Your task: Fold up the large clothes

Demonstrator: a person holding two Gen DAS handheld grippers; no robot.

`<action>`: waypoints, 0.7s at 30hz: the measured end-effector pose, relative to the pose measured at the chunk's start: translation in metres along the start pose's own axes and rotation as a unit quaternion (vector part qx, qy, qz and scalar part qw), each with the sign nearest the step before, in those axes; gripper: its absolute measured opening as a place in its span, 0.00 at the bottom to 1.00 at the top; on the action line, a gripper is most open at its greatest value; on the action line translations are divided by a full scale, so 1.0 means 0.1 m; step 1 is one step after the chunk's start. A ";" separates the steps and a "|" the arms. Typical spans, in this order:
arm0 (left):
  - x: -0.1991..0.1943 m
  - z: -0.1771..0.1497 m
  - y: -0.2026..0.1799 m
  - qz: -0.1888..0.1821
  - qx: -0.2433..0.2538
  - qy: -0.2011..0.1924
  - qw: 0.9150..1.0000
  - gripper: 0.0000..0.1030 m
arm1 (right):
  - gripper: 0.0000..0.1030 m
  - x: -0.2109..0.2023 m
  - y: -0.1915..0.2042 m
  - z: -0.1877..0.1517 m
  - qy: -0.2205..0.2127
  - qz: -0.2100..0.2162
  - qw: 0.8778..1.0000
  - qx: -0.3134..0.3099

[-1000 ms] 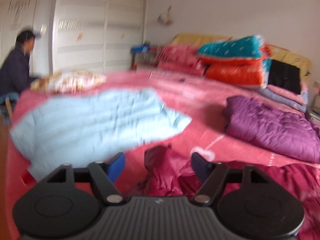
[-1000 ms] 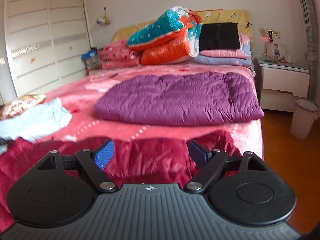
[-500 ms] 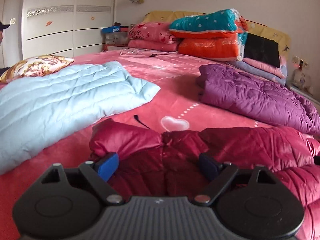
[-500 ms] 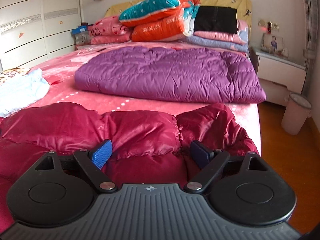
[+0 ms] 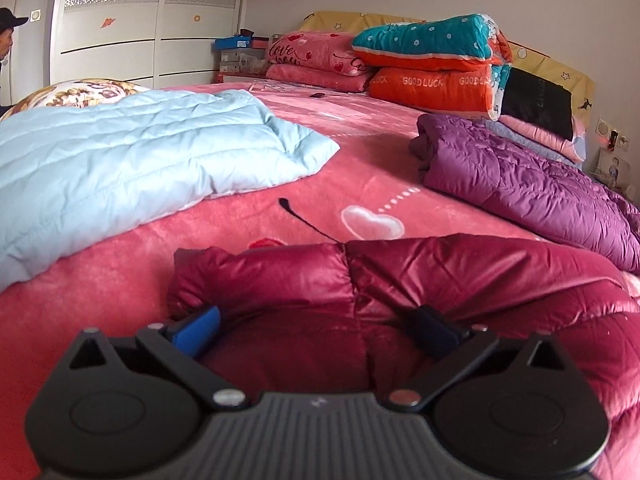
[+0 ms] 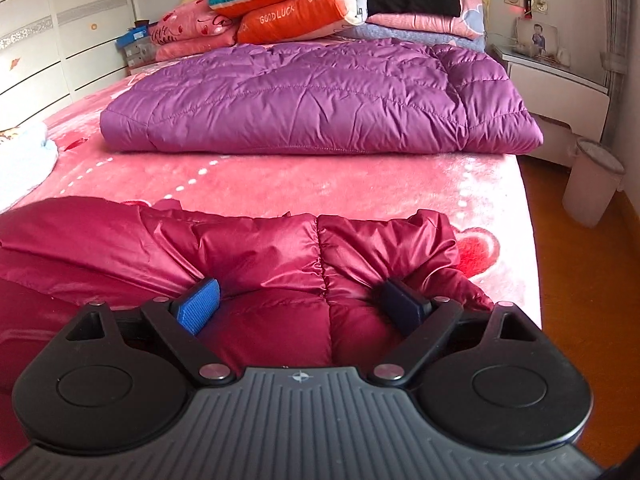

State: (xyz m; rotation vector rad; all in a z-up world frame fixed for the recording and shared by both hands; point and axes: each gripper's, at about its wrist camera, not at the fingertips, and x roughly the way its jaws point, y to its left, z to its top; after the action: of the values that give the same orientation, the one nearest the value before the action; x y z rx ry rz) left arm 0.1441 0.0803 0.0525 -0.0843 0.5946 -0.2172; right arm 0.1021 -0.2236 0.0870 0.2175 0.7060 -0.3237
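Item one: the dark red puffer jacket (image 5: pixel 400 280), which is lying across the near end of the bed (image 5: pixel 360 168) and filling the lower half of both wrist views. I am holding my left gripper (image 5: pixel 316 326) low over it, jaws spread wide, with padded fabric bulging between the blue pads and pressing against them. I am holding my right gripper (image 6: pixel 300 300) the same way at the jacket's (image 6: pixel 260 248) right end, jaws wide apart, both pads sinking into the quilting; neither is clamped on anything.

Item two: a purple quilted coat (image 6: pixel 320 96), which is lying folded flat beyond the red one, in the centre of the right view and at the right edge of the left view, apart from it.

Item three: a light blue quilted garment (image 5: pixel 132 160), which is spreading over the left middle of the left view.

Item four: stacked bedding, orange and teal quilts (image 5: pixel 432 64) and pink pillows (image 5: pixel 316 60), which is sitting against the headboard, upper centre.

Item five: a pale waste bin (image 6: pixel 592 180), which is standing on the floor at the right edge of the right view.
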 end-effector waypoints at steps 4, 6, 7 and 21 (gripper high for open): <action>0.04 -0.04 -0.01 0.002 0.000 -0.005 1.000 1.00 | 1.00 0.05 0.07 -0.08 -0.008 -0.009 1.000 -0.009; 0.06 -0.06 -0.02 0.005 0.003 -0.006 1.000 1.00 | 1.00 0.08 0.09 -0.10 -0.015 -0.013 1.000 -0.013; 0.08 -0.06 -0.02 0.007 0.005 -0.004 1.000 1.00 | 1.00 0.09 0.10 -0.11 -0.019 -0.015 1.000 -0.013; -0.24 0.14 -0.20 0.037 0.025 0.014 0.999 0.94 | 1.00 -0.17 -0.12 -0.07 -0.035 0.043 0.997 0.045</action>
State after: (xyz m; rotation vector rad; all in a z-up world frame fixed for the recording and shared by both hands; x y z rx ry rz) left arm 0.1292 0.0664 0.0803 -0.0112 0.6195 -0.1617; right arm 0.0808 -0.2290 0.0920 0.3207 0.6124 -0.2797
